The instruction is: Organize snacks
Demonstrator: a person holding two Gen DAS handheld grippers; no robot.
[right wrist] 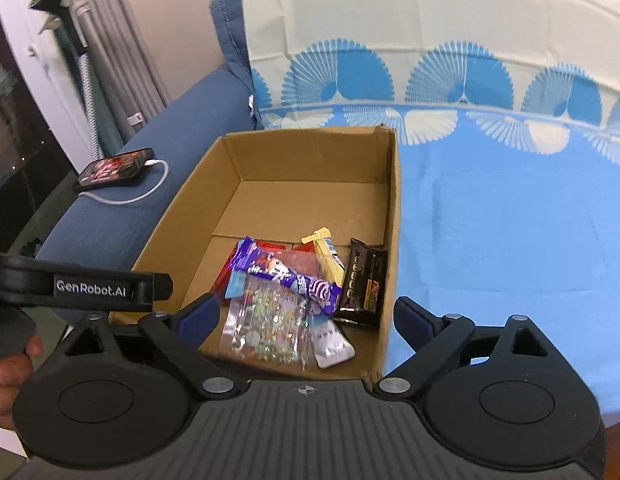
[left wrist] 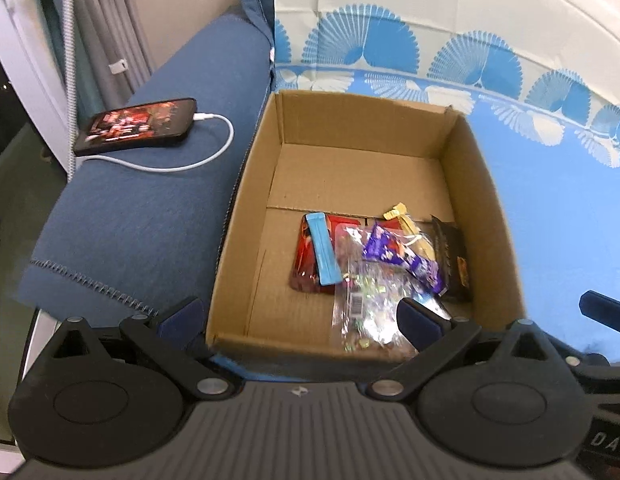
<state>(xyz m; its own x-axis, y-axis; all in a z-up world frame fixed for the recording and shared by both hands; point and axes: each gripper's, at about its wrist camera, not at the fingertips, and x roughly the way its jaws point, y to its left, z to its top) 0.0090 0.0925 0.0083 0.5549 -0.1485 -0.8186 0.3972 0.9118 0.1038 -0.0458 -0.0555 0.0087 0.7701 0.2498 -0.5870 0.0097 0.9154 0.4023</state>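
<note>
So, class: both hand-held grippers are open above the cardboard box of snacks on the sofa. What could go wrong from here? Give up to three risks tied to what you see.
1. The left hand-held gripper straddles the cardboard box wall; one finger could catch it and drag the box.
2. The snacks, such as the clear candy bag and purple wrapper, overlap, so a grasp may take two.
3. The phone sits on the sofa arm; snagging its white cable could pull it off.

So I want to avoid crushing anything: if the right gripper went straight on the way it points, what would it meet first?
Most likely the clear candy bag at the near end of the cardboard box, between the open right gripper fingers; depth is hard to judge.
</note>
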